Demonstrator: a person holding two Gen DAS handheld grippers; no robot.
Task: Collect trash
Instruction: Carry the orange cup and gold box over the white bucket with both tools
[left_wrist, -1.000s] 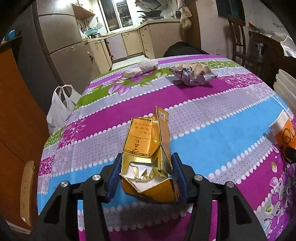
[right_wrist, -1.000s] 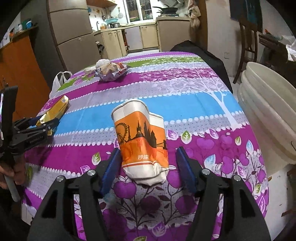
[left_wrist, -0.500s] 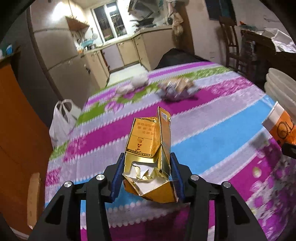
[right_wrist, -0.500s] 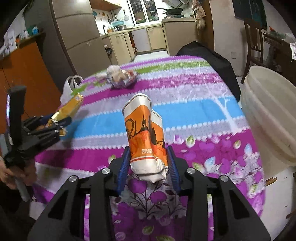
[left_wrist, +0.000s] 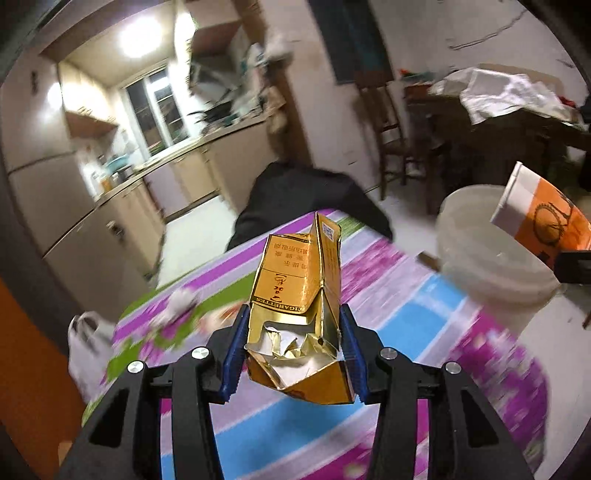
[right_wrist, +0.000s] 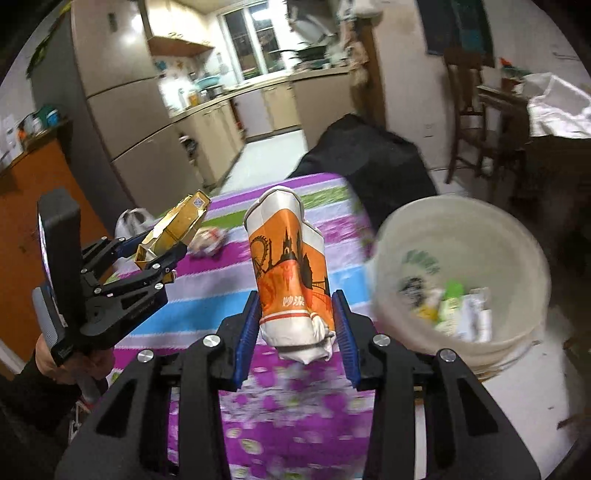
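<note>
Both tools lifted clear of the counter, each clenched on a piece of trash.

The striped counter (right_wrist: 221, 295) lies below both tools, its far edge ahead and its right edge beside the white bucket (right_wrist: 391, 236), which stands on the floor to the right tool's right with litter in it. Open floor runs beyond toward the kitchen. The right tool (right_wrist: 297, 325) grips a crushed orange paper cup (right_wrist: 286, 266) at its base, mouth pointing away. The left tool (left_wrist: 293, 347) pinches a torn gold cigarette pack (left_wrist: 295, 284). Only the right view shows the bucket's contents and the person's hand (right_wrist: 55, 365); the blurred lumps farther along the counter are probably more wrappers.
</note>
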